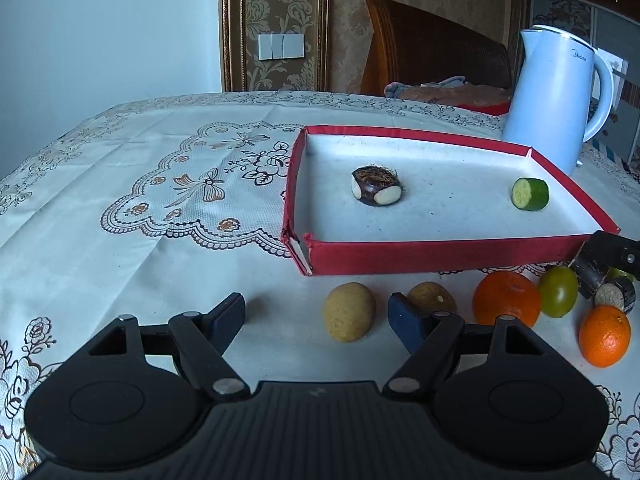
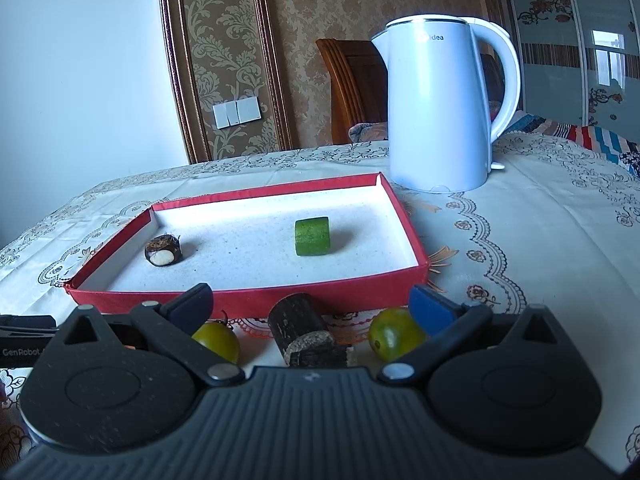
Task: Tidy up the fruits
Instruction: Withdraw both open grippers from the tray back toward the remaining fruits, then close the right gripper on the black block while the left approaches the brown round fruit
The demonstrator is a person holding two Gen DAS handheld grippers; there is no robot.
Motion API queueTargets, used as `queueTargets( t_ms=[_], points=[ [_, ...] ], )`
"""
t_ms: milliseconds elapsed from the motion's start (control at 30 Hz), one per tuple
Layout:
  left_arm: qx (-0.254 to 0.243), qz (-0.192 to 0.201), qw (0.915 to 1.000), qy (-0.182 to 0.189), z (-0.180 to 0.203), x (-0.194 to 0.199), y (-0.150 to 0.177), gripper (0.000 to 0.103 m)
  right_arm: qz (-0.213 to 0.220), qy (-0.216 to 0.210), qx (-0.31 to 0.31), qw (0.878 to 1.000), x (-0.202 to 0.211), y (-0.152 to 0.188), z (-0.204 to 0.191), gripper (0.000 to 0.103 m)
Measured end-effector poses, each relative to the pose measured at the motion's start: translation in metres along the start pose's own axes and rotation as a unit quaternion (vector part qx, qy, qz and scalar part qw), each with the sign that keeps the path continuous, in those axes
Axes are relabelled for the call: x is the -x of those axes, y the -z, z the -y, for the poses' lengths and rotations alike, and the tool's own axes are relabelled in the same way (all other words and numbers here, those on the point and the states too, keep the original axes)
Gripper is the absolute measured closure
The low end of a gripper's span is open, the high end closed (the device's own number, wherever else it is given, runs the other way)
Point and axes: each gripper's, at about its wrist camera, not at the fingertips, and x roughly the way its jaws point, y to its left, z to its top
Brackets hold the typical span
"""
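A red tray (image 1: 432, 250) (image 2: 248, 298) with a white floor holds a dark water chestnut (image 1: 376, 191) (image 2: 163, 251) and a green cucumber piece (image 1: 530, 194) (image 2: 313, 236). In front of it lie two tan round fruits (image 1: 349, 312) (image 1: 432, 298), two oranges (image 1: 506, 298) (image 1: 604, 336), green tomatoes (image 1: 557, 291) (image 2: 218, 340) (image 2: 394, 334) and dark sugarcane pieces (image 2: 298, 328) (image 1: 616, 294). My left gripper (image 1: 316, 320) is open over the tan fruits. My right gripper (image 2: 310, 306) is open around the sugarcane, not touching it.
A white electric kettle (image 1: 558, 96) (image 2: 440, 104) stands behind the tray's right end. A wooden chair (image 1: 432, 48) with cloth on it is at the table's far side. The lace tablecloth (image 1: 180, 184) stretches left of the tray.
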Motion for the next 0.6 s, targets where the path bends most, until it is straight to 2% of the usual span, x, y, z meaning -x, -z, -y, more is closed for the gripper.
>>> queueTargets(
  t_ms=[300, 533, 600],
  points=[
    [-0.001, -0.001, 1.0, -0.003, -0.003, -0.005, -0.002, 0.025, -0.011, -0.019, -0.011, 1.0, 0.025, 0.011, 0.01, 0.0],
    [0.002, 0.0, 1.0, -0.003, -0.004, -0.004, -0.002, 0.026, -0.017, -0.028, 0.03, 0.999, 0.045, 0.024, 0.002, 0.0],
    [-0.001, -0.001, 1.0, -0.005, -0.003, -0.004, -0.002, 0.026, -0.018, -0.03, 0.049, 0.998, 0.048, 0.026, -0.005, 0.004]
  ],
)
